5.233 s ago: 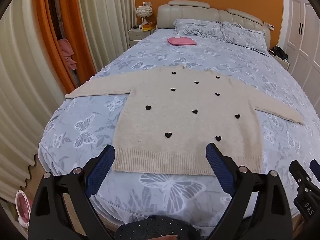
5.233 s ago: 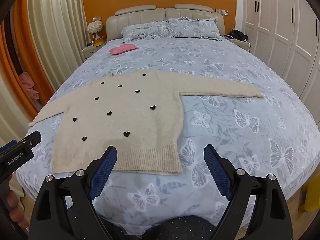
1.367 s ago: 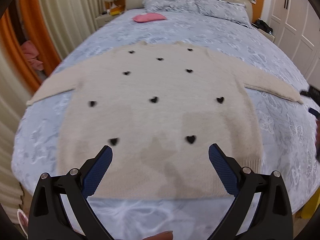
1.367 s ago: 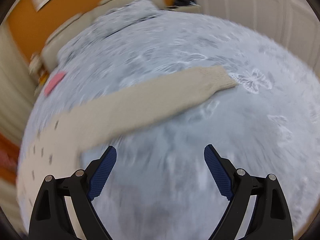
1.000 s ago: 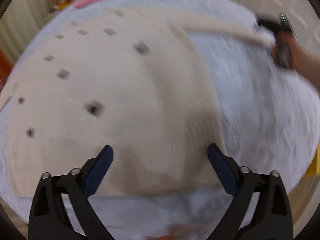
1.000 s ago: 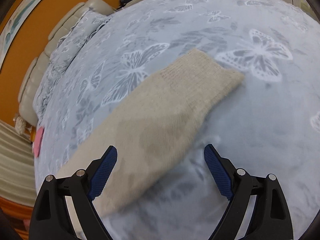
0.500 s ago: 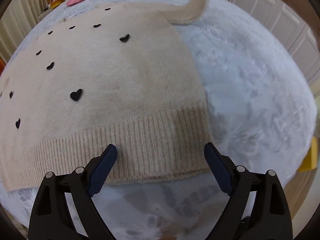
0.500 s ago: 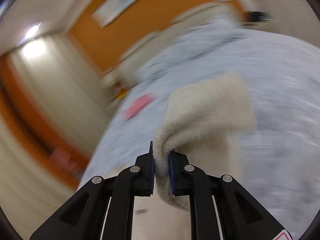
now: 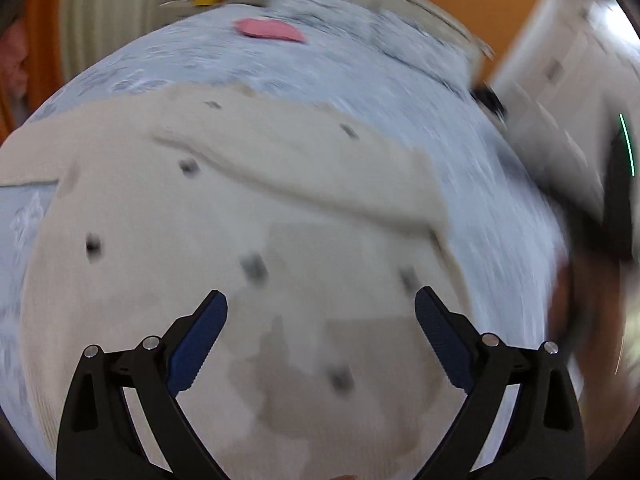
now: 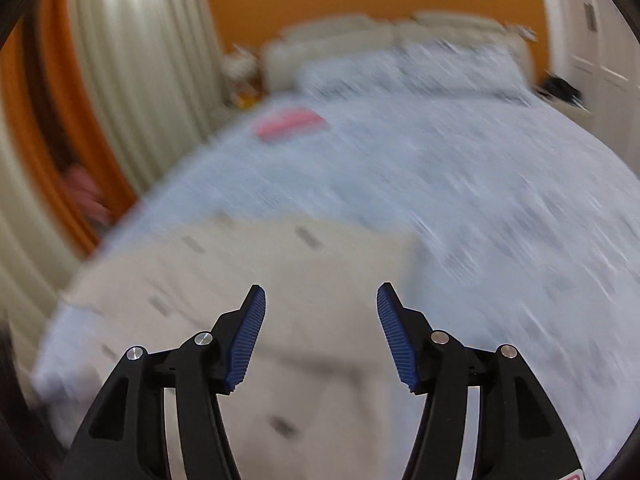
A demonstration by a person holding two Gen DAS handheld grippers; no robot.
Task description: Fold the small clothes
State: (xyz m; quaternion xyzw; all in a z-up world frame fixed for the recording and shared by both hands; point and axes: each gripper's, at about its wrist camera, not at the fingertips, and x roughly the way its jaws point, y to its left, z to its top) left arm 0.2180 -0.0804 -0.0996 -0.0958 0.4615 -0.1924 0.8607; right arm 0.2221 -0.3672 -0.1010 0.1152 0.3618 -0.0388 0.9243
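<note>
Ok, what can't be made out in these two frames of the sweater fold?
- Left wrist view: the black marks on the sweater are smeared; their shape is lost to motion blur.
- Left wrist view: the dark streak at the right edge is unidentifiable, blurred and cut off.
- Right wrist view: the sweater's lower hem is hidden behind the right gripper.
- Both views: the bedspread print is blurred.

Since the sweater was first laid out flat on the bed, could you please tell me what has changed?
The right sleeve now lies folded across the chest of the sweater. The right hand-held gripper pinched its cuff, carried it over and let go; its jaws have just been opening, with nothing between them. The left hand-held gripper is open and empty as before. The sweater's body, the left sleeve and the pink item near the pillows stayed put.
</note>
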